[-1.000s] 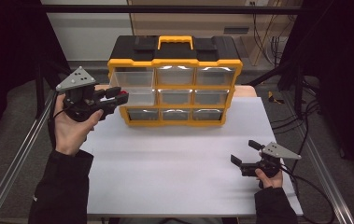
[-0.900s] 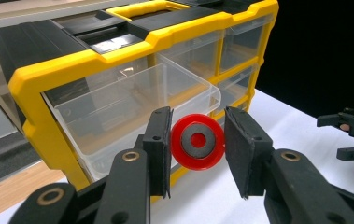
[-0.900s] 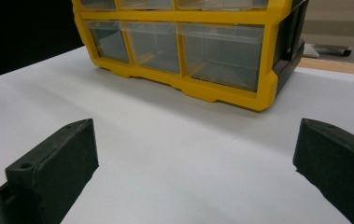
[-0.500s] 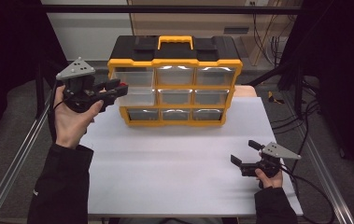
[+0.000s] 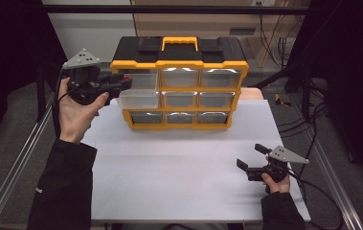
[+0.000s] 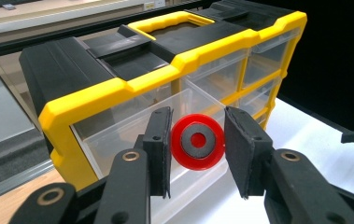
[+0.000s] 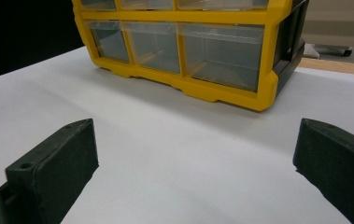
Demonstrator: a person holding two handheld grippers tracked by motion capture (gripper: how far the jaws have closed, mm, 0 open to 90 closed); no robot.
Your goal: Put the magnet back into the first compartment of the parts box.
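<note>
A yellow and black drawer organizer (image 5: 179,62) stands at the back of the white table (image 5: 169,172). Its middle-left clear drawer (image 5: 140,99) is pulled out. My left gripper (image 5: 124,82) hovers at the organizer's left end, just above that drawer, shut on a red disc (image 6: 198,140) with a grey centre. In the left gripper view the disc sits upright between the two pads, over the open drawer (image 6: 118,135). My right gripper (image 5: 251,160) rests open near the table's front right corner, nothing between its jaws, facing the organizer (image 7: 221,51).
The organizer's other clear drawers (image 5: 179,98) are pushed in. A metal rail (image 5: 21,158) runs along the table's left side, and cables (image 5: 313,124) hang off the right. White tabletop (image 7: 174,140) lies between the right gripper and the organizer.
The left hand has lifted the gripper with the red disc a little up and to the right, toward the organizer's top-left corner. The right gripper has stayed put.
</note>
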